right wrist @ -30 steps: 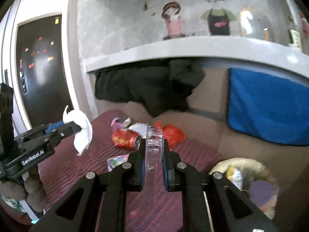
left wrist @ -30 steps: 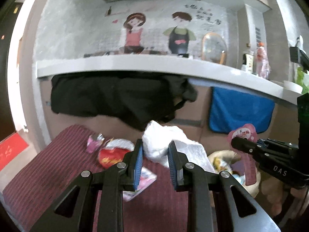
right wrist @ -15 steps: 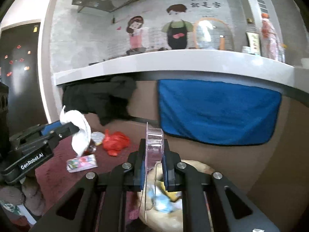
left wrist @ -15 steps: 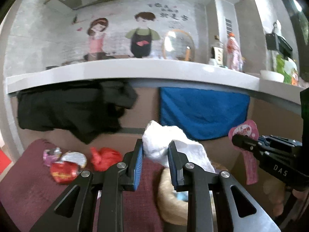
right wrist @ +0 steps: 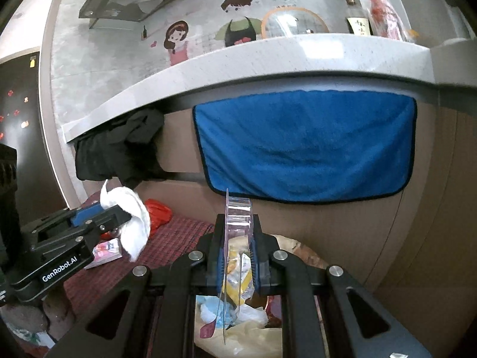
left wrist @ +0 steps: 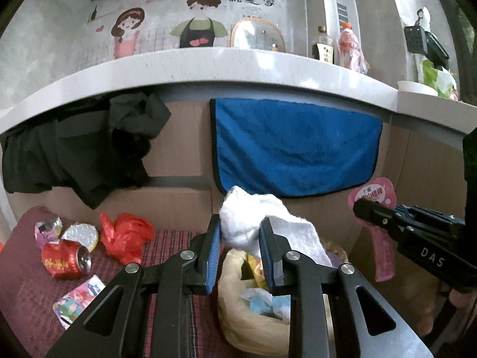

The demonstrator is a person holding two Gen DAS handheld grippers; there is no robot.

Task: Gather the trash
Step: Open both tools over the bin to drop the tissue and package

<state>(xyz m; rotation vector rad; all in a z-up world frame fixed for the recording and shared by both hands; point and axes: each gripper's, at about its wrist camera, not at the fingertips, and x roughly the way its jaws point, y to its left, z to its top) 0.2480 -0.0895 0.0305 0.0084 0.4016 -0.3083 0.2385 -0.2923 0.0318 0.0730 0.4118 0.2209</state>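
2 close wrist views — shared trash bag [left wrist: 238, 322]

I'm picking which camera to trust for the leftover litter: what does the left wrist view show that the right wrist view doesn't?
Only the left wrist view shows the crushed red can and foil wrappers on the mat, plus the pink face of the package in the right gripper. Only the right wrist view shows the fridge and that package's clear plastic shell. Both show the white tissue, trash bag, red plastic bag and blue towel.
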